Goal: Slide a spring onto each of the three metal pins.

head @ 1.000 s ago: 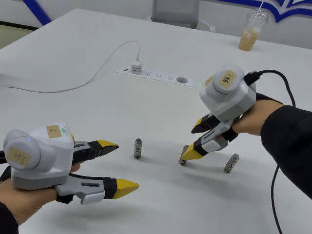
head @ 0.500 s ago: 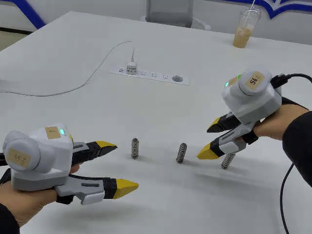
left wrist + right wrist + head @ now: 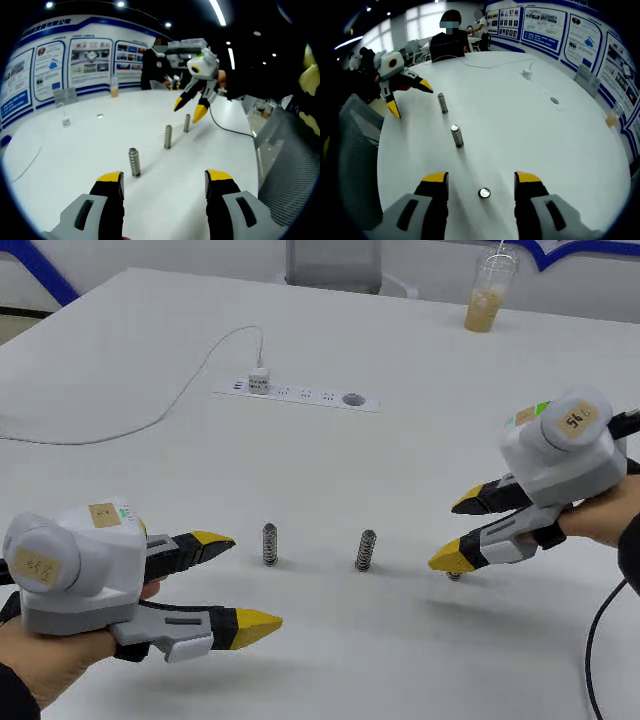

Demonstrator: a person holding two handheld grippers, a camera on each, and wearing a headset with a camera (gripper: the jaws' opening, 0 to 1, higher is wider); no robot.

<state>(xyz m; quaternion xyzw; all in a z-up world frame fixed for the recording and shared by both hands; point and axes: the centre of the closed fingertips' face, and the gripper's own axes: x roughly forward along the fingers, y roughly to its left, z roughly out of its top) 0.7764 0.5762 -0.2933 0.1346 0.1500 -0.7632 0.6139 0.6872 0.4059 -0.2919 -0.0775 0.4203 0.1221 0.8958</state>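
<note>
— Biggest first?
— One white table, under everything else.
— Next?
— Two hand-held grippers. Left gripper low at the near left, jaws spread wide, gripping nothing. Right gripper out at the right, jaws likewise parted, clamped on nothing.
— Pointing where?
— Toward each other, roughly, across the row of springs.
— Smaller things farther back?
— One power strip lying flat on the far half of the table. One white plug seated at its left end. One white cable curving away from that plug to the left. One clear cup of tan drink near the far edge, well apart from the rest.
— And the springs?
— Three, all upright, in one row between the grippers. Left spring and middle spring standing free, near each other, clear of both grippers. Right spring seen end-on in the right gripper view, between the parted jaws, touching neither; in the head view mostly hidden behind the lower jaw tip.
— Pins?
— Cannot make any out inside the coils.
</note>
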